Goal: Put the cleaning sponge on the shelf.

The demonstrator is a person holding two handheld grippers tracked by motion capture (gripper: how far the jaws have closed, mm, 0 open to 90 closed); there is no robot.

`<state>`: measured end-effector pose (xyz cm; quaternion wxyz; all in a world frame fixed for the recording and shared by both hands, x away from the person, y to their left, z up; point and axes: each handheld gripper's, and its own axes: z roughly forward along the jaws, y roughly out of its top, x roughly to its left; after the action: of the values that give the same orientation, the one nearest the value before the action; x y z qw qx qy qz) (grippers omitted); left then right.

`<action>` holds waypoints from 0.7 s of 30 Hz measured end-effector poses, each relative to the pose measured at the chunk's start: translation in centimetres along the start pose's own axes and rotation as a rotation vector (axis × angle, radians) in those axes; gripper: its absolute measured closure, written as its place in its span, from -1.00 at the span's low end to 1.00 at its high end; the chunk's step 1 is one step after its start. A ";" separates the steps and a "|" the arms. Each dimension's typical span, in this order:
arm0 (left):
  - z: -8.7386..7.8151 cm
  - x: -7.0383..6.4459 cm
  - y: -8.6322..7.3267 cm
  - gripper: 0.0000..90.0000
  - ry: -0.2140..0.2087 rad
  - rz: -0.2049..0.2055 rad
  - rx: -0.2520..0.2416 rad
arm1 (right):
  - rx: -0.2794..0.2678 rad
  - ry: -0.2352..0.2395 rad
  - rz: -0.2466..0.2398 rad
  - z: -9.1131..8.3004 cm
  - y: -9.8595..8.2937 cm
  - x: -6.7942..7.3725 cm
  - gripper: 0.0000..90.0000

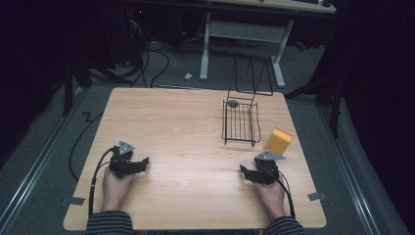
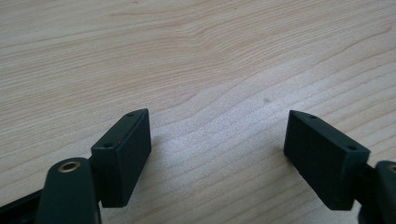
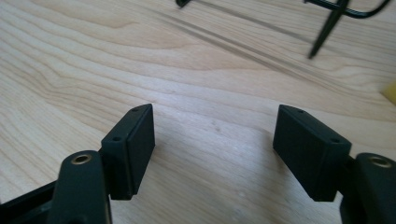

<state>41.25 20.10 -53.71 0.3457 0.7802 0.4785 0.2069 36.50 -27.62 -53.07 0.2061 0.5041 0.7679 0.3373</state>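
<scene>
My left gripper (image 1: 144, 162) rests low over the wooden table (image 1: 171, 127) near its front left, held by a hand. In the left gripper view it (image 2: 217, 154) stands open, bare wood between its black pads (image 2: 125, 154). My right gripper (image 1: 243, 171) sits near the front right, also hand-held; in the right gripper view it (image 3: 214, 149) is open with nothing between its jaws. A yellow sponge with an orange top (image 1: 278, 140) stands just beyond the right gripper. A black wire basket (image 1: 240, 122) with a small grey round object (image 1: 233, 104) in its far corner sits behind that.
A black wire stand (image 1: 252, 78) rises at the table's far edge behind the basket. The basket's wire legs (image 3: 327, 28) show at the top of the right gripper view, the sponge's corner (image 3: 390, 92) at its right edge. Cables trail off each gripper.
</scene>
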 end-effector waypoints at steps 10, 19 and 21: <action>0.0 -0.1 0.0 -0.52 -0.011 0.011 0.002 | -0.069 -0.028 0.041 -2.1 -0.1 -0.4 -0.28; 0.0 -0.1 0.0 -0.52 -0.010 0.010 0.003 | -0.111 -0.046 0.065 -4.5 -0.9 -1.5 -0.26; -0.1 -0.1 -0.1 -0.52 -0.011 0.010 0.003 | -0.117 -0.054 0.069 -4.9 -1.2 -1.7 -0.25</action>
<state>41.13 20.03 -53.71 0.3461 0.7841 0.4732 0.2037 33.19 -31.02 -50.64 0.2440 0.5264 0.7232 0.3747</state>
